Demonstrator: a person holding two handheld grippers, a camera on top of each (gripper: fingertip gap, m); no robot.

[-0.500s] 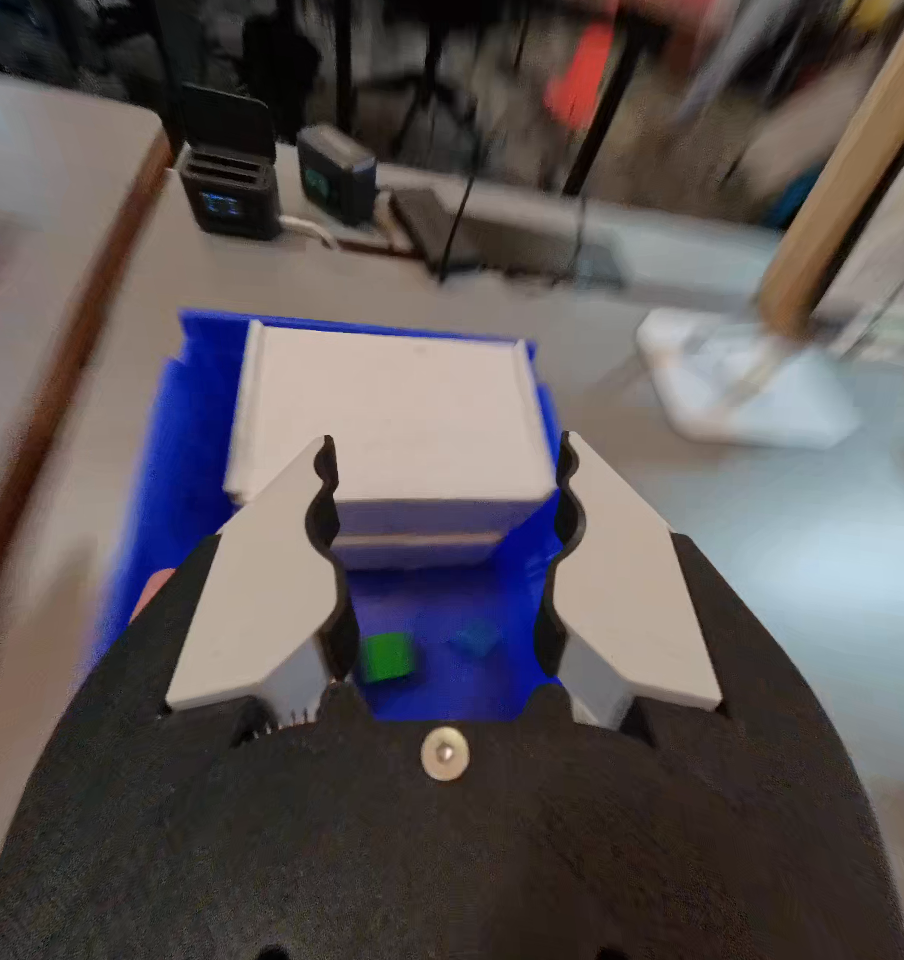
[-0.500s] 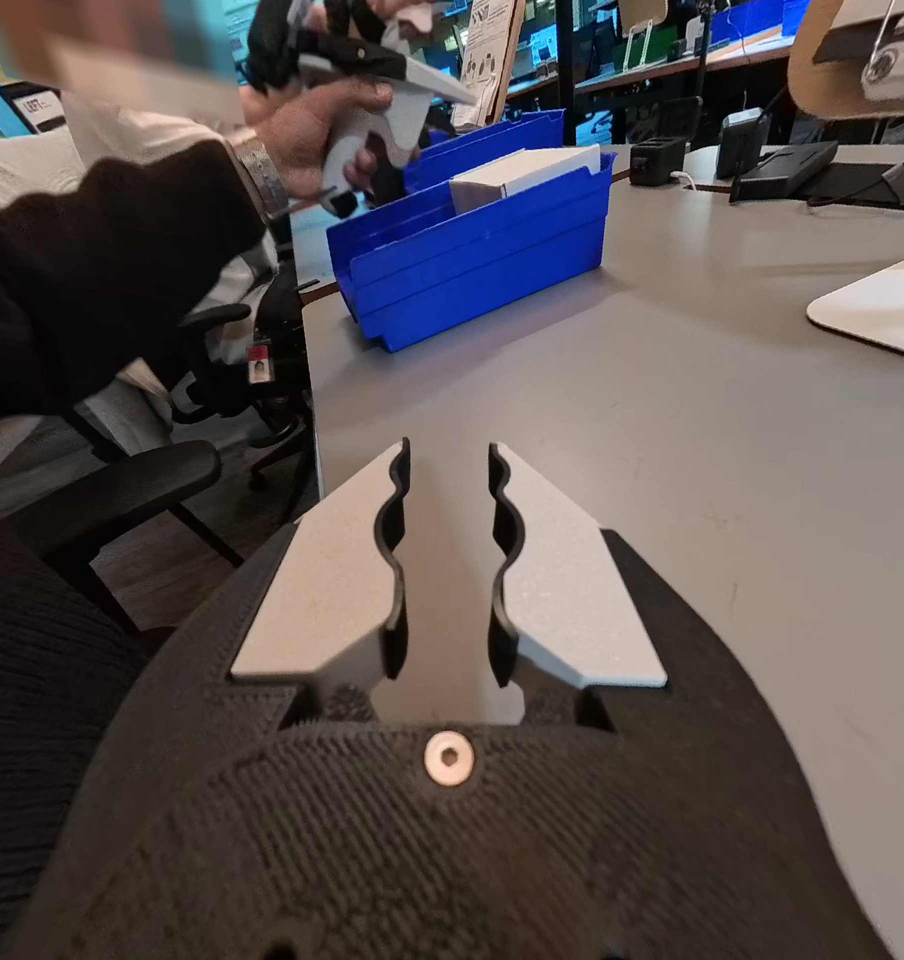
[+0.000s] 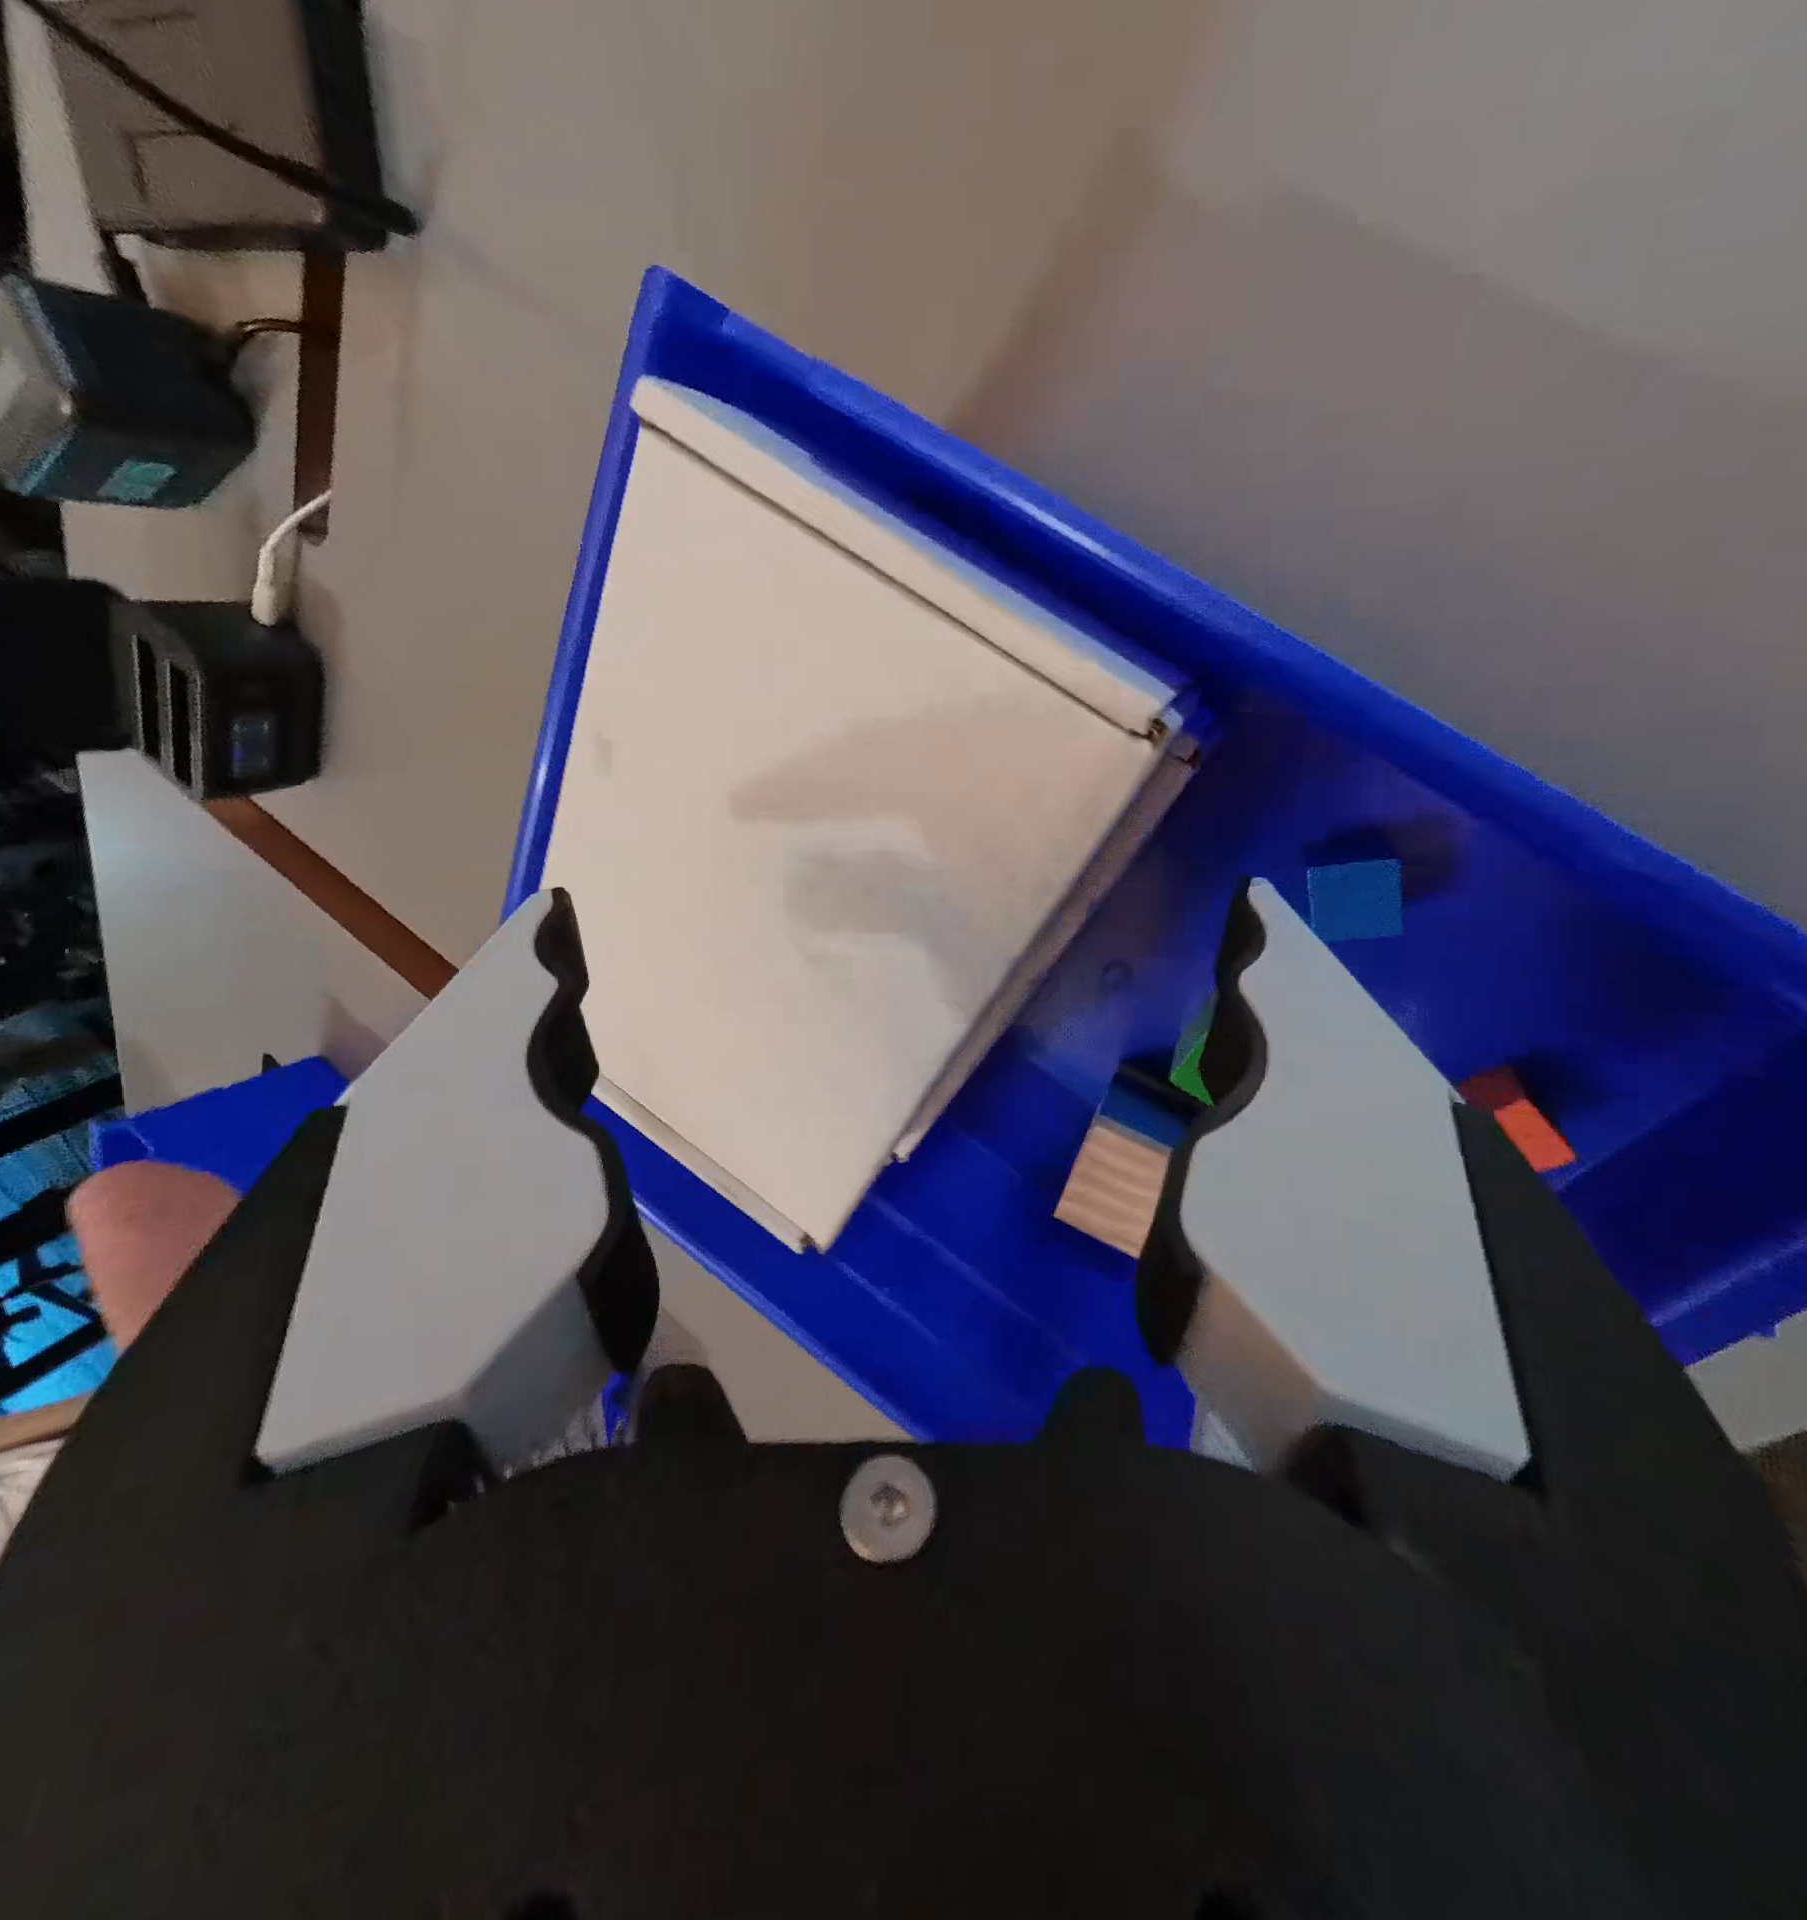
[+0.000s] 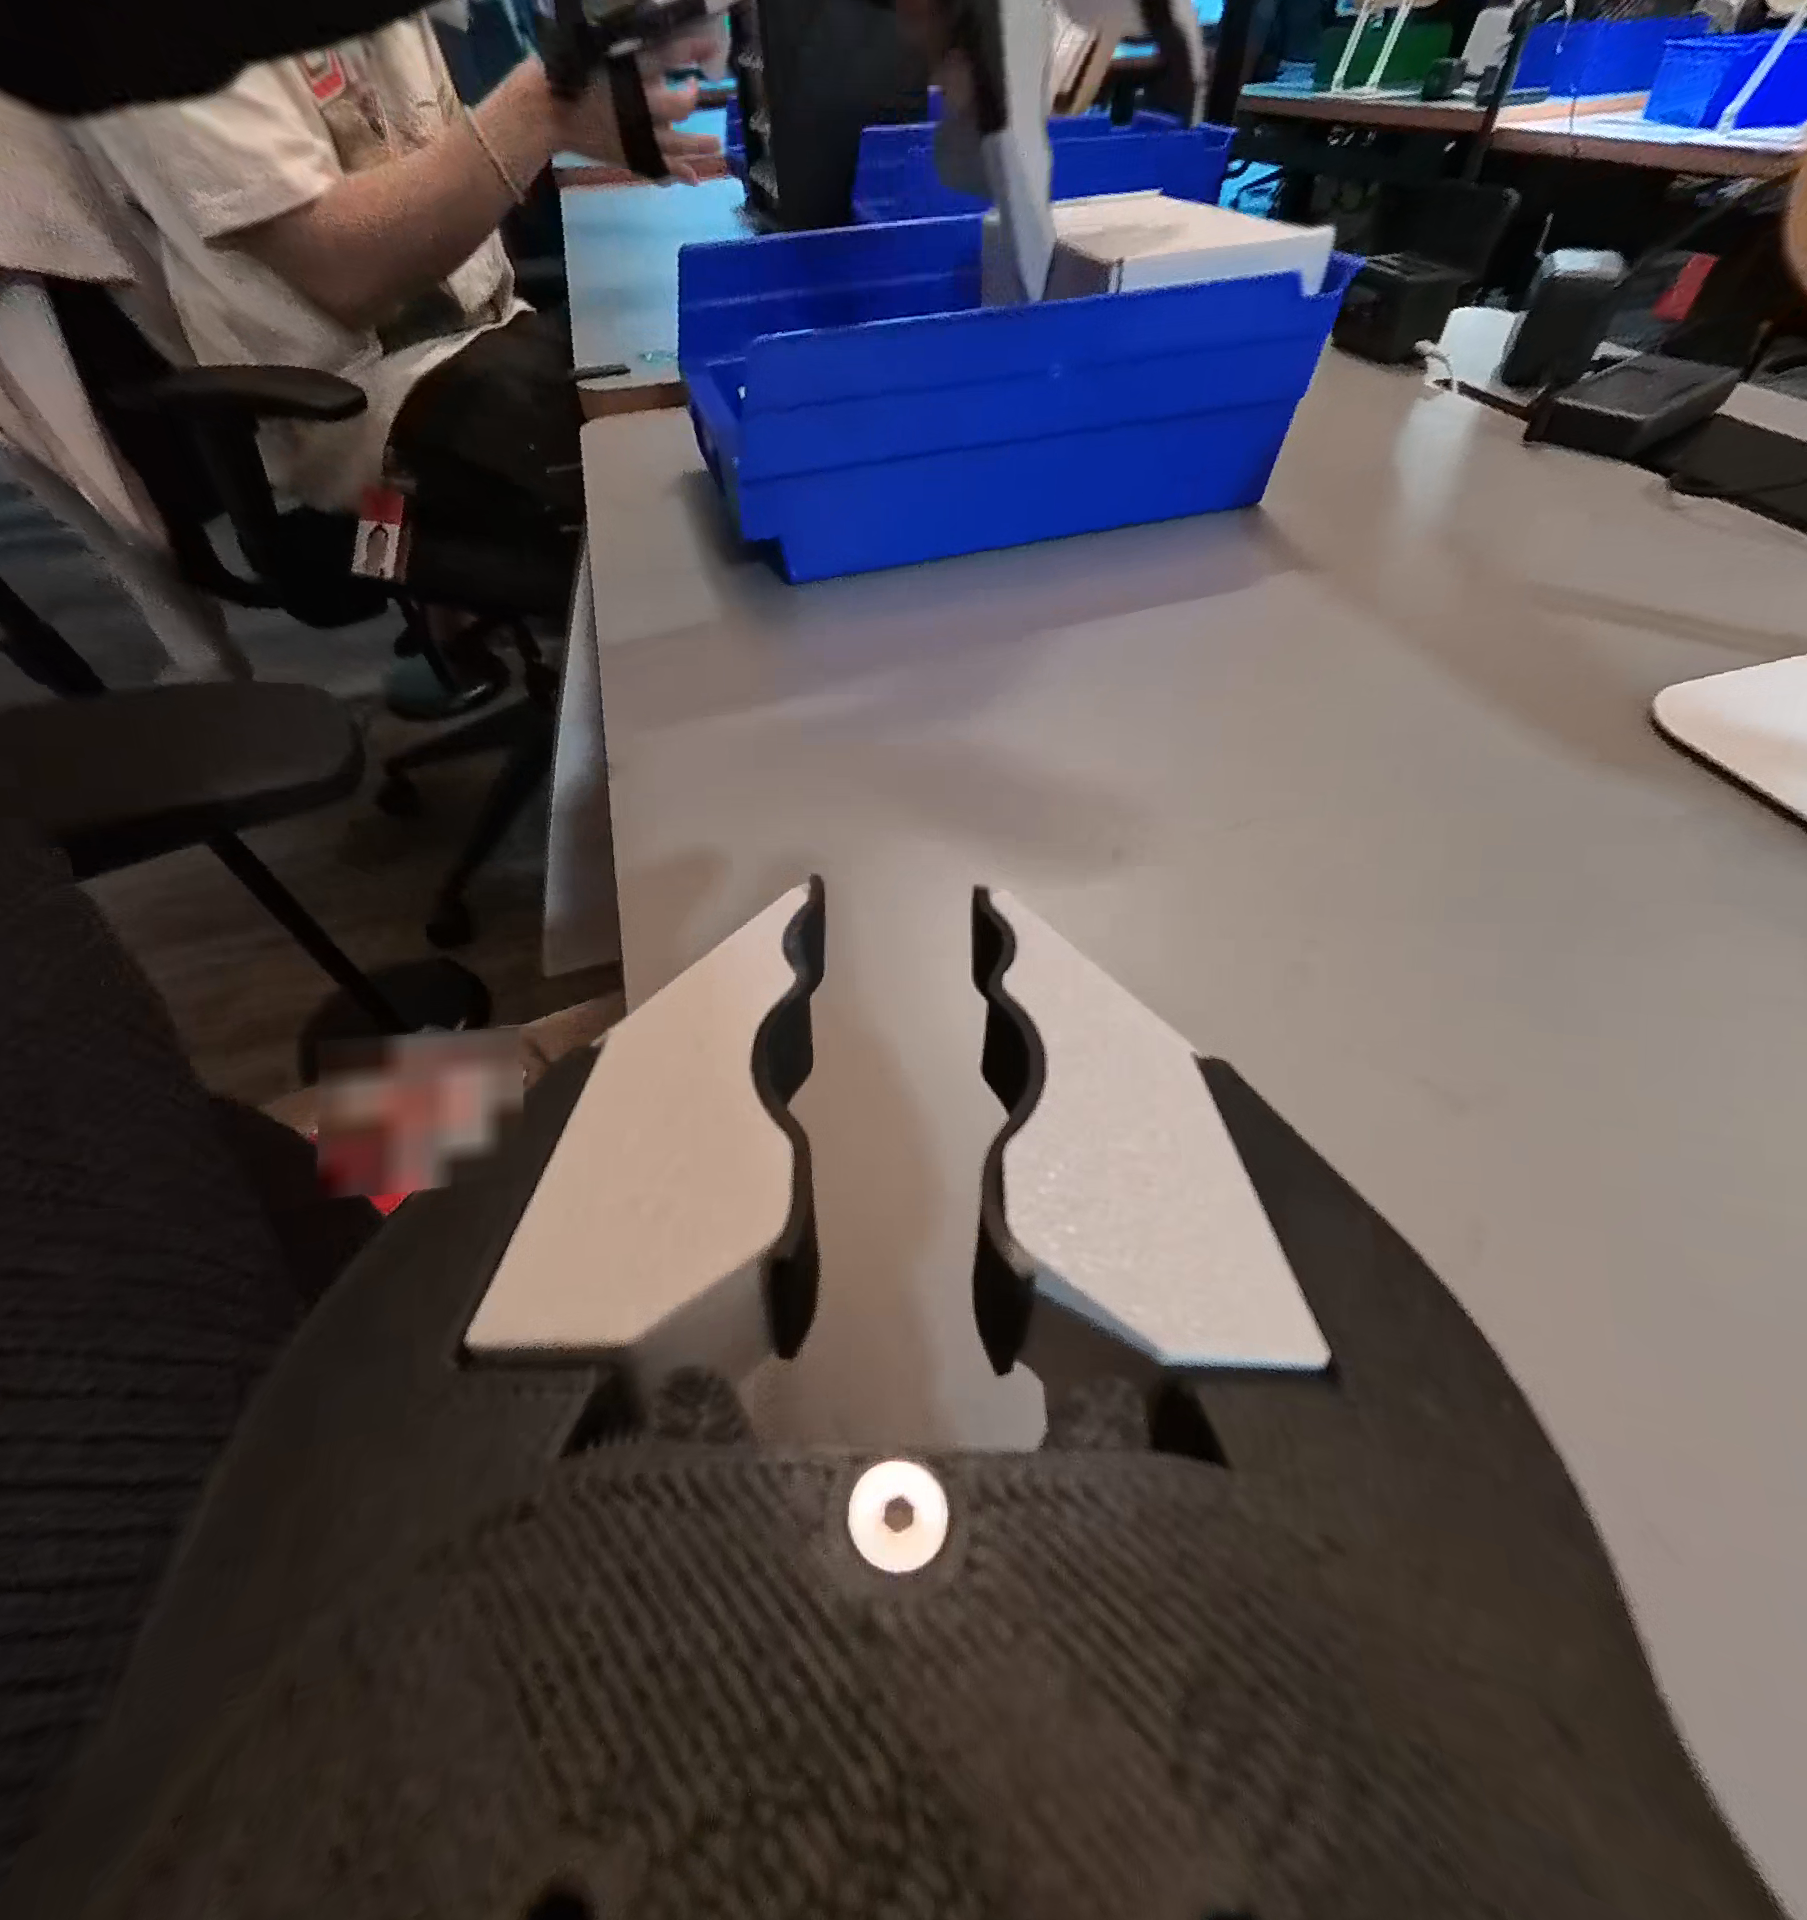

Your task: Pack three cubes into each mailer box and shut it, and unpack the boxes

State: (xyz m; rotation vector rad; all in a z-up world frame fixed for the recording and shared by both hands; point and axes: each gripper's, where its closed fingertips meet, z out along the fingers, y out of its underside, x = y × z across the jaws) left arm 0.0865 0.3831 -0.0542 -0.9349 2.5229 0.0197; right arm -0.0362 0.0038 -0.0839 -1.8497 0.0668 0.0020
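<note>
my left tool (image 3: 899, 1060) hangs over the blue bin (image 3: 1501, 748), its fingers spread wide and holding nothing. below it a white mailer box (image 3: 826, 810), lid shut, lies in the bin's far end. loose cubes sit on the bin floor at the near end: a blue cube (image 3: 1354, 900), a green cube (image 3: 1195, 1065) half hidden behind my finger, a red cube (image 3: 1517, 1120) and a pale wooden cube (image 3: 1117, 1190). my right tool (image 4: 897, 904) is low over the grey worktop (image 4: 1346, 935), well apart from the bin, fingers parted a little and empty.
</note>
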